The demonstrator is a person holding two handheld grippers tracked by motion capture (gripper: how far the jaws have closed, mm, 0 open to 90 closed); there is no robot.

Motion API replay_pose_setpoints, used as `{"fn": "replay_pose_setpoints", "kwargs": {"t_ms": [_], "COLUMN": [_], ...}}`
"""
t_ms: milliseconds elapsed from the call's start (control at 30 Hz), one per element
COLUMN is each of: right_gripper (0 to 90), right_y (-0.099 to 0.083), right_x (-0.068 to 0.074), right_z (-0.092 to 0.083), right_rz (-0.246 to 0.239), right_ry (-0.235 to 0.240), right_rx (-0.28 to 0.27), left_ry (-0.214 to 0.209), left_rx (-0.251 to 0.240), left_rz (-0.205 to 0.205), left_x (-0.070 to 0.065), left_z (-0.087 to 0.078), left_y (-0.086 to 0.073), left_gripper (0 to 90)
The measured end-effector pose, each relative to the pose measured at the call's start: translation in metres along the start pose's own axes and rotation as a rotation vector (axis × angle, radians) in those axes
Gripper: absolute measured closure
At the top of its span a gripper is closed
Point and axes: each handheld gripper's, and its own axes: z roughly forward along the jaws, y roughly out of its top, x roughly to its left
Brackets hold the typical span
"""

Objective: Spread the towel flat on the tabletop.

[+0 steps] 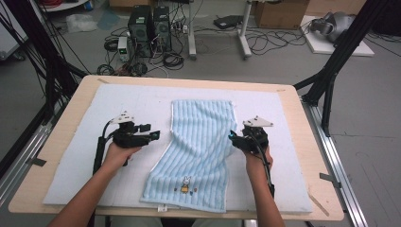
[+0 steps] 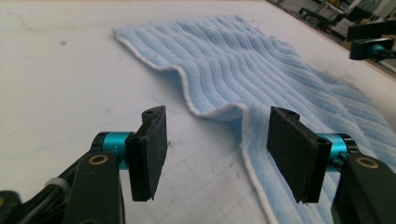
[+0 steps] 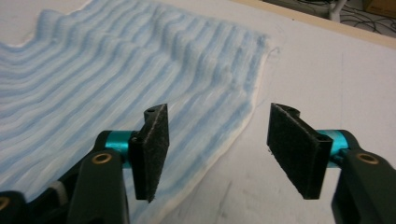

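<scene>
Light-blue striped terry towel [image 1: 198,151] w/ a small cartoon print lies flat on the white foam mat [image 1: 85,156], between both claws. Left gripper [image 1: 153,135] sits just beside the towel's left edge, jaws wide, nothing btwn them; in the left gripper view a raised wrinkle of the white-trimmed edge is just ahead of its pads. Right gripper [image 1: 232,136] at the towel's right edge, jaws wide, nothing gripped, edge running under the gap

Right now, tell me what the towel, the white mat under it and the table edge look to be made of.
Towel: soft ribbed terry cloth, pale blue, matte, white hem.
White mat: probably foam or felt; flat, dull, slightly scuffed.
Table: light wood or plywood, by its tan smooth border.
</scene>
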Motion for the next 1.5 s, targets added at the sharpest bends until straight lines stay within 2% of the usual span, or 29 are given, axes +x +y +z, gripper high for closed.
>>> {"fn": "replay_pose_setpoints", "kwargs": {"t_ms": [67, 167, 233, 267, 333, 367, 400, 500, 533, 600, 633, 667, 700, 733, 833, 900, 1000, 1033, 1067, 1100, 1167, 1233, 1267, 1300, 1333, 1367, 1400, 1467, 1500], "right_gripper": [34.9, 33.0, 27.7, 25.9, 25.2, 25.2, 25.2, 25.2, 25.5, 27.3, 29.1, 31.0, 31.0, 34.8, 39.7, 40.8, 51.7, 60.1, 72.6, 78.7, 80.5, 82.6, 83.2, 83.2, 83.2, 82.7, 76.9, 68.5, 68.5], "right_y": [-0.008, -0.016, -0.023, -0.024, -0.024, -0.024, -0.024, -0.024, -0.024, -0.024, -0.024, -0.024, -0.024, -0.024, -0.024, -0.023, -0.016, -0.014, -0.008, -0.005, -0.003, 0.002, 0.005, 0.006, 0.006, 0.006, 0.004, 0.002, 0.002], "right_x": [0.003, 0.006, 0.006, 0.006, 0.007, 0.008, 0.008, 0.011, 0.012, 0.013, 0.013, 0.013, 0.013, 0.015, 0.019, 0.021, 0.022, 0.022, 0.021, 0.021, 0.021, 0.020, 0.015, 0.010, 0.010, 0.005, -0.002, -0.005, -0.005], "right_z": [-0.005, -0.006, -0.005, -0.004, -0.002, -0.002, -0.002, 0.001, 0.003, 0.006, 0.007, 0.010, 0.010, 0.017, 0.031, 0.034, 0.042, 0.045, 0.050, 0.053, 0.056, 0.060, 0.064, 0.065, 0.065, 0.065, 0.064, 0.060, 0.060], "right_rz": [0.000, -0.016, -0.009, -0.005, -0.017, -0.022, -0.022, -0.034, -0.036, -0.023, -0.010, 0.002, 0.002, 0.014, 0.005, 0.007, 0.010, 0.001, -0.015, -0.024, -0.039, -0.045, -0.066, -0.043, -0.043, -0.014, 0.029, 0.035, 0.035], "right_ry": [0.032, 0.047, 0.081, 0.083, 0.087, 0.089, 0.089, 0.096, 0.097, 0.090, 0.091, 0.097, 0.097, 0.117, 0.133, 0.134, 0.140, 0.138, 0.161, 0.160, 0.152, 0.111, 0.012, -0.023, -0.023, -0.042, -0.044, -0.033, -0.033], "right_rx": [-0.010, -0.011, -0.003, -0.001, 0.001, 0.004, 0.004, 0.016, 0.024, 0.030, 0.038, 0.042, 0.042, 0.066, 0.116, 0.125, 0.124, 0.125, 0.130, 0.134, 0.130, 0.134, 0.132, 0.127, 0.127, 0.128, 0.123, 0.102, 0.102], "left_ry": [0.003, 0.008, 0.019, 0.040, 0.045, 0.063, 0.063, 0.095, 0.117, 0.168, 0.168, 0.185, 0.185, 0.188, 0.212, 0.228, 0.244, 0.247, 0.244, 0.240, 0.212, 0.172, 0.132, 0.132, 0.106, 0.083, 0.057, 0.022, 0.012], "left_rx": [0.011, 0.033, 0.057, 0.090, 0.103, 0.148, 0.148, 0.221, 0.227, 0.226, 0.226, 0.223, 0.223, 0.203, 0.189, 0.166, 0.162, 0.163, 0.159, 0.151, 0.122, 0.099, 0.091, 0.091, 0.098, 0.101, 0.104, 0.095, 0.090], "left_rz": [0.000, 0.007, 0.004, 0.013, 0.013, 0.041, 0.041, 0.092, 0.117, 0.163, 0.163, 0.164, 0.164, 0.120, 0.112, 0.083, 0.062, 0.054, 0.044, 0.035, -0.003, -0.054, -0.085, -0.085, -0.090, -0.080, -0.076, -0.059, -0.050], "left_x": [-0.002, -0.006, -0.008, -0.010, -0.011, -0.016, -0.016, -0.022, -0.023, -0.022, -0.022, -0.015, -0.015, -0.006, 0.001, 0.009, 0.020, 0.024, 0.027, 0.029, 0.031, 0.032, 0.030, 0.030, 0.027, 0.024, 0.020, 0.012, 0.009], "left_z": [0.006, 0.024, 0.037, 0.049, 0.056, 0.068, 0.068, 0.082, 0.085, 0.085, 0.085, 0.081, 0.081, 0.078, 0.072, 0.067, 0.059, 0.057, 0.055, 0.054, 0.051, 0.050, 0.052, 0.052, 0.053, 0.055, 0.058, 0.063, 0.066], "left_y": [0.003, 0.010, 0.014, 0.016, 0.015, 0.014, 0.014, 0.011, 0.010, 0.012, 0.012, 0.013, 0.013, 0.013, 0.015, 0.016, 0.015, 0.015, 0.014, 0.014, 0.013, 0.013, 0.013, 0.013, 0.013, 0.013, 0.013, 0.012, 0.012], "left_gripper": [35.9, 35.4, 34.3, 34.7, 35.1, 35.3, 35.9, 39.2, 45.5, 62.1, 75.1, 84.9, 86.4, 87.4, 89.7, 89.7, 89.8, 89.8, 89.8, 89.7, 89.4, 70.2, 55.4, 51.3, 51.3, 48.6, 44.3, 42.3, 42.3]}}
